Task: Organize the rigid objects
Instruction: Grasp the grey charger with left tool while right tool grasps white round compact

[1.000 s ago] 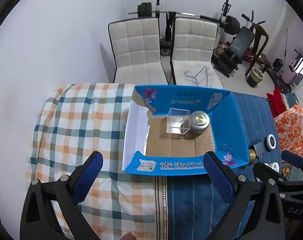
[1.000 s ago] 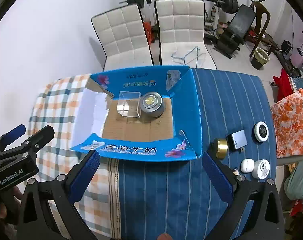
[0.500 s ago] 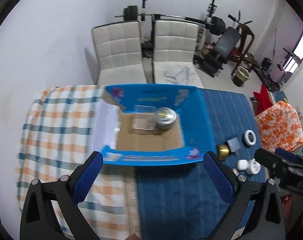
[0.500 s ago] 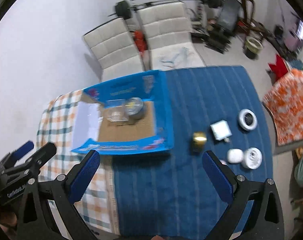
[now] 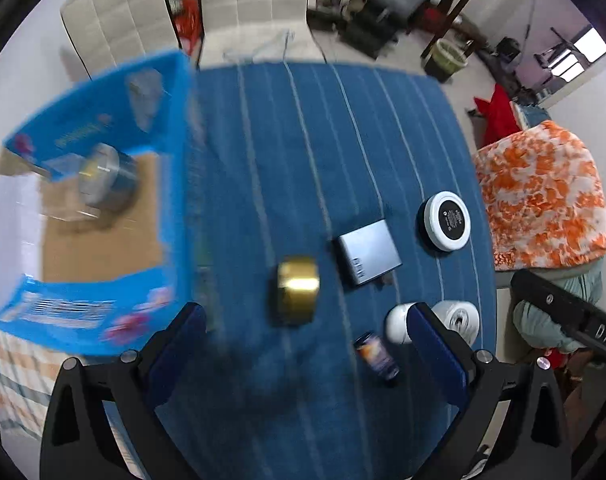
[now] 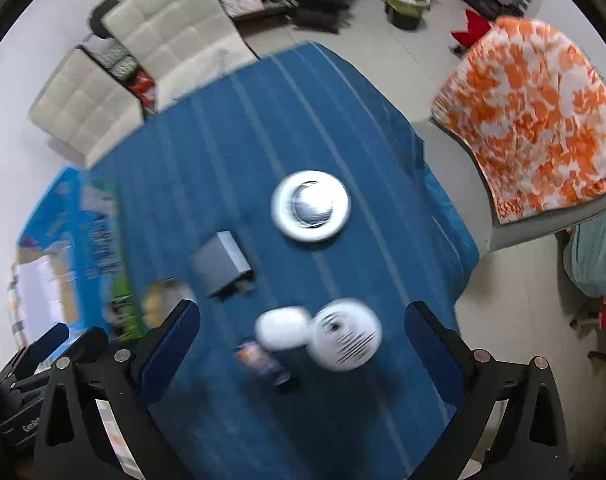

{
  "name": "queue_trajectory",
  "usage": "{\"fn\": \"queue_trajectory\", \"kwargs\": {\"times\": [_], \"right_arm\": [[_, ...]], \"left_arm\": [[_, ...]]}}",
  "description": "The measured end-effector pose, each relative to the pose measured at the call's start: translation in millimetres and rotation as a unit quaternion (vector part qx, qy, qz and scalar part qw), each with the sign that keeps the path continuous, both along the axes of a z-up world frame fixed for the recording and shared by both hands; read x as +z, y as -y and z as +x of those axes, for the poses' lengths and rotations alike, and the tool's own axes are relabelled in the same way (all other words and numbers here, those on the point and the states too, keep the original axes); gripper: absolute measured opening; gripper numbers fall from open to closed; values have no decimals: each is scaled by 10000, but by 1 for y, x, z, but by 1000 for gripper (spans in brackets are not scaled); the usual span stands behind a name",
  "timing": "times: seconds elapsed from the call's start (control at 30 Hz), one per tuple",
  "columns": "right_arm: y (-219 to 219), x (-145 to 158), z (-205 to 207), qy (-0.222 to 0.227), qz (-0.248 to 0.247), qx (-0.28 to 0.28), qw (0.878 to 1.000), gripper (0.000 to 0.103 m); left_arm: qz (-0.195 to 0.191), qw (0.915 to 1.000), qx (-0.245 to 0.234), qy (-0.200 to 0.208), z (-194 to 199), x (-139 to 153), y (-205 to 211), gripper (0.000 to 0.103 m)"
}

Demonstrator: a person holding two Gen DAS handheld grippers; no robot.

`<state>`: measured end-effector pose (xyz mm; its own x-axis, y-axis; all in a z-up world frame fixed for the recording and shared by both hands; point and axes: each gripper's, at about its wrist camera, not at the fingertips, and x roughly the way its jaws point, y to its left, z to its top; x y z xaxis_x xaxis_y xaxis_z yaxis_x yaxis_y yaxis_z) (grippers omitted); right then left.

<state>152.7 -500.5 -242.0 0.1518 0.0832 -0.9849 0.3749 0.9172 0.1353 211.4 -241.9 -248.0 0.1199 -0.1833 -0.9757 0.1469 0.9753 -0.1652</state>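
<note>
The right gripper [image 6: 301, 346] hangs with jaws wide apart over the blue striped cloth [image 6: 231, 152]. Between them lie a white oval case [image 6: 281, 328] touching a round white device [image 6: 345, 334], and a small dark can [image 6: 263, 362].

Two fisheye wrist views, each looking steeply down from above onto a blue striped worktop [image 5: 343, 128]. The left view faces the worktop's middle, with a blue box [image 5: 83, 200] at its left. The right view sits further right. Both show the gray box [image 5: 367, 256] and white round tins.
</note>
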Motion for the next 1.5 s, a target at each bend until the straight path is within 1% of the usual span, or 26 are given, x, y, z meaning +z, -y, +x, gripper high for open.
{"fn": "queue_trajectory", "kwargs": {"times": [0.03, 0.1, 0.17, 0.2, 0.3, 0.43, 0.47, 0.53, 0.57, 0.6, 0.63, 0.73, 0.77, 0.83, 0.87, 0.9, 0.93, 0.97, 1.0, 1.07, 1.13, 1.27, 1.37, 1.43, 1.47, 1.5], "right_arm": [[9, -13, 4, -75, 72, -52, 9999, 103], [25, -35, 15, -167, 280, -93, 9994, 103], [35, -53, 27, -231, 423, -133, 9987, 102], [39, -62, 35, -247, 499, -145, 9983, 102], [44, -83, 59, -320, 664, -137, 9972, 100], [38, -109, 82, -483, 865, -20, 9951, 100], [36, -117, 87, -553, 941, 22, 9940, 97], [28, -132, 96, -776, 944, 150, 9924, 81], [25, -139, 99, -895, 883, 236, 9918, 78], [23, -143, 99, -906, 875, 276, 9916, 78], [24, -143, 99, -891, 889, 266, 9917, 78], [29, -139, 96, -1012, 715, 303, 9918, 76], [32, -139, 95, -1041, 720, 294, 9915, 76], [37, -142, 96, -1073, 798, 328, 9905, 76], [40, -143, 96, -1082, 809, 332, 9903, 76], [39, -145, 97, -1121, 789, 342, 9900, 77], [39, -147, 97, -1149, 746, 368, 9899, 78], [39, -149, 97, -1166, 676, 404, 9901, 80], [35, -150, 99, -1211, 548, 458, 9901, 79], [26, -150, 100, -1276, 243, 565, 9899, 79], [22, -149, 100, -1261, -28, 538, 9905, 76], [16, -147, 97, -1191, -286, 523, 9911, 74], [10, -143, 94, -1108, -397, 661, 9908, 71], [5, -135, 90, -1015, -431, 697, 9915, 70], [6, -133, 88, -961, -453, 704, 9918, 68], [6, -130, 86, -923, -499, 725, 9918, 58]], "left_arm": [[-75, 9999, 22, -84, 5, -8, 7, 103], [-55, 9998, 36, -211, 14, -21, 25, 103], [-105, 9996, 71, -259, 24, -30, 41, 103], [-67, 9996, 82, -270, 29, -35, 47, 103], [-5, 9988, 79, -482, 38, -52, 61, 103], [69, 9970, 240, -735, 45, -77, 65, 103], [138, 9963, 289, -801, 45, -84, 65, 103], [192, 9955, 324, -873, 46, -93, 63, 103], [258, 9948, 351, -925, 45, -99, 63, 103], [267, 9941, 370, -985, 46, -104, 62, 103], [266, 9932, 396, -1062, 45, -109, 61, 103], [266, 9919, 442, -1160, 44, -119, 59, 102], [276, 9915, 452, -1189, 43, -123, 59, 96], [455, 9937, 335, -965, 43, -119, 62, 95], [552, 9941, 265, -898, 42, -119, 65, 89], [672, 9943, 206, -801, 41, -116, 66, 80], [738, 9946, 142, -719, 39, -114, 66, 76], [720, 9951, 43, -678, 37, -111, 66, 66], [790, 9947, -69, -653, 34, -108, 64, 62], [730, 9948, -76, -705, 29, -109, 58, 62], [778, 9950, -113, -618, 26, -108, 57, 62], [806, 9954, -19, -513, 21, -105, 60, 59], [892, 9950, -122, -440, 20, -104, 78, 58], [909, 9949, -177, -402, 16, -100, 83, 57], [914, 9949, -211, -377, 16, -94, 85, 57], [925, 9949, -243, -314, 12, -89, 86, 57]]}}
